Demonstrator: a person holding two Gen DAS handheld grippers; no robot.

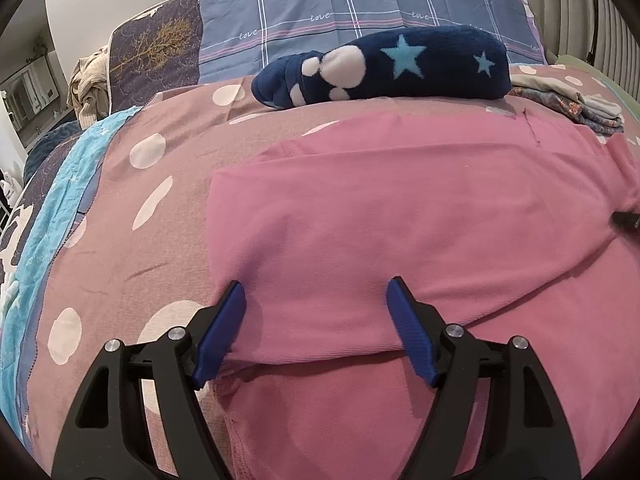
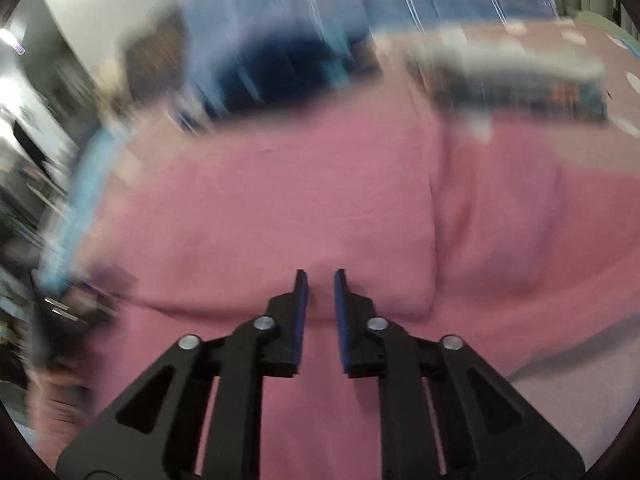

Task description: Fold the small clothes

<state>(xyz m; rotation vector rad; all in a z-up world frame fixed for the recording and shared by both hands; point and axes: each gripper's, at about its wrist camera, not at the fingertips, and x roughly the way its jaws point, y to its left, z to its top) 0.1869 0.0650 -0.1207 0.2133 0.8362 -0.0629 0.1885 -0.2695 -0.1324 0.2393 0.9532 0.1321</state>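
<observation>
Left wrist view: pink garment [image 1: 380, 208] spread flat on the polka-dot bedsheet [image 1: 132, 216], partly folded, with a doubled upper layer ending in a fold edge nearest the camera. Left gripper [image 1: 316, 300] wide open, blue pads straddling that near fold edge, nothing pinched. Beyond the garment's far edge, a dark blue star-patterned fleece roll [image 1: 384, 68]; to the far right of the garment, a small stack of folded clothes [image 1: 592, 108]; left of the garment, a turquoise cloth [image 1: 64, 200].

Right wrist view, heavily blurred: right gripper [image 2: 321, 280] nearly closed, a narrow gap between the pads showing only pink cloth behind; impossible to tell whether any fabric is caught. Hovering over the garment near a vertical crease on its right part.

Probably between grips, readying the next fold. Advice for doing it well:

- Lower the left pads onto the near fold edge and pinch both layers together, not just the top one.
- Open the right pads wider before dropping onto the garment's right edge; a near-shut jaw would only push cloth and wrinkle it.
- Lift both ends level, carry toward the garment's far edge, lay down with edges matched.
- Keep well clear of the fleece roll and the folded stack.
</observation>
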